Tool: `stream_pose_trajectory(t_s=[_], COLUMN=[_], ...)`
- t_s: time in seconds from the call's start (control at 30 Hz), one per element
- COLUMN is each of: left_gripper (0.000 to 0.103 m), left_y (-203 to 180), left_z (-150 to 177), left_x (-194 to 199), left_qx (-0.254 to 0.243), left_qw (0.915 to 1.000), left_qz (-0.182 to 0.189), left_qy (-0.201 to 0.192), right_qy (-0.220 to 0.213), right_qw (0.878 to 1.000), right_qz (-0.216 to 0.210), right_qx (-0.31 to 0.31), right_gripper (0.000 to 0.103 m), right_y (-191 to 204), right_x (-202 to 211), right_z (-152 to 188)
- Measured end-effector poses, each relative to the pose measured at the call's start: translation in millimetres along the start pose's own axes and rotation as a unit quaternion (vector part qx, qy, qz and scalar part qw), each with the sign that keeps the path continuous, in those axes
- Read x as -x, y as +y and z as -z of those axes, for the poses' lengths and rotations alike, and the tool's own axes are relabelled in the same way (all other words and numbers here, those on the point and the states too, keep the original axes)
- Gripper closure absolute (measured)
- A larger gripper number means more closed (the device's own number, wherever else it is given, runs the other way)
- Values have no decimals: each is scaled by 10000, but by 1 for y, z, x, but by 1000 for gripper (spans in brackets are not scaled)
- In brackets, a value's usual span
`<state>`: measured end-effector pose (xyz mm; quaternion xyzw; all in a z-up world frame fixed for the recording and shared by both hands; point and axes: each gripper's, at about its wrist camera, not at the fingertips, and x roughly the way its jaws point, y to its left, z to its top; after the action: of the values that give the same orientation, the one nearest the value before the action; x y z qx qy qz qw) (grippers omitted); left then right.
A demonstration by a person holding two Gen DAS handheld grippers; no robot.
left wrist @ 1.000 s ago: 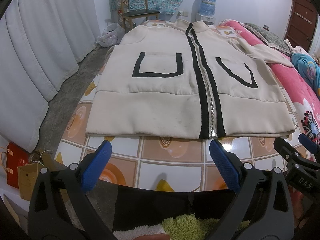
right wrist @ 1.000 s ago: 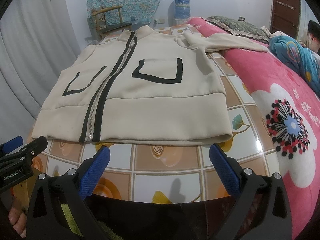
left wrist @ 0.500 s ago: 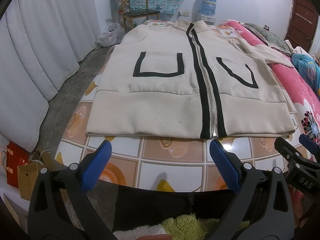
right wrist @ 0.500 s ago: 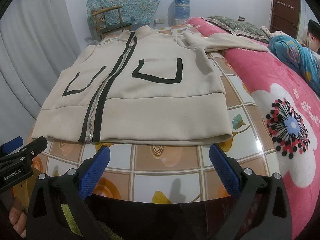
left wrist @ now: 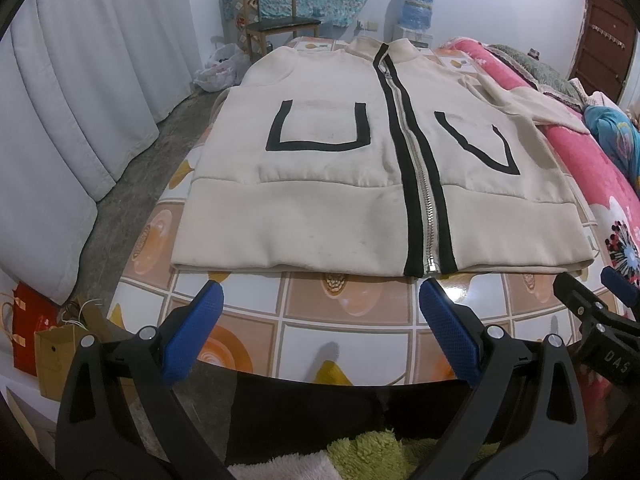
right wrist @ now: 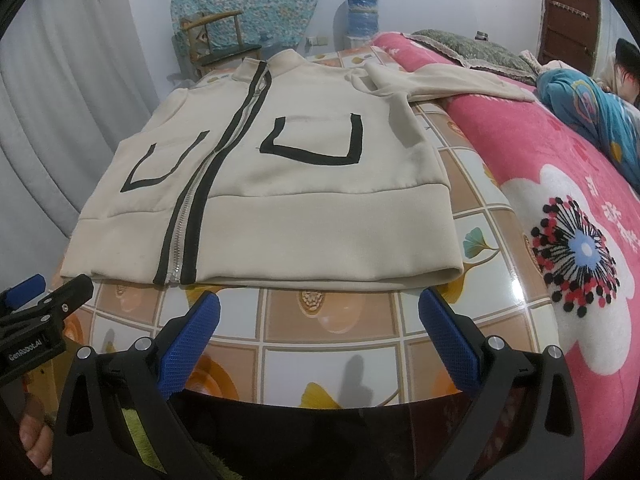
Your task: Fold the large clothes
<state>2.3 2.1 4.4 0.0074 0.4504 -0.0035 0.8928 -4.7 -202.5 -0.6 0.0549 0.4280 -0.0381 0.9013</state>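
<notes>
Cream jacket (left wrist: 360,184) lies flat, zipped up, on the tiled table (left wrist: 352,312), hem nearest. Left gripper (left wrist: 320,312) and right gripper (right wrist: 320,314) both gape wide, holding nothing. Only the right view shows the far-right sleeve (right wrist: 452,82) reaching the pink bed (right wrist: 560,168); only the left shows the floor's red bag (left wrist: 30,328).

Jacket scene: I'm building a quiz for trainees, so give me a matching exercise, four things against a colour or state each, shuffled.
Things:
1. jacket
2. jacket zipper
3. left claw
4. blanket

Descriptions:
A. open, holding nothing
B. pink with a flower print
C. closed, edged with black strips
D. cream, lying flat on the tiled table

Pairs: 1-D, 2-C, 3-A, 4-B
</notes>
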Motion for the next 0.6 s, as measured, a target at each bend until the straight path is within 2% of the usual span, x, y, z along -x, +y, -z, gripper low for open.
stream_pose_trajectory(t_s=[0.23,0.3,0.47,0.6], left_gripper=[8,8,8,8], left_y=[9,13,27,38], left_z=[5,6,5,0], left_x=[-18,-19,-21,-27], left_qx=[23,42,136,230], left_qw=[10000,9999,9973,9967], left_qz=[-50,63,662,736], left_qy=[-32,-113,-294,-258], right_qy=[44,60,16,-99], right_qw=[9998,9997,9991,9984], right_qz=[166,232,403,550], right_qx=[-48,-56,-87,-109], right_gripper=[6,6,6,6], right_y=[-7,-11,-27,-45], right_x=[-7,-9,-12,-11], right_z=[-1,-1,-4,-11])
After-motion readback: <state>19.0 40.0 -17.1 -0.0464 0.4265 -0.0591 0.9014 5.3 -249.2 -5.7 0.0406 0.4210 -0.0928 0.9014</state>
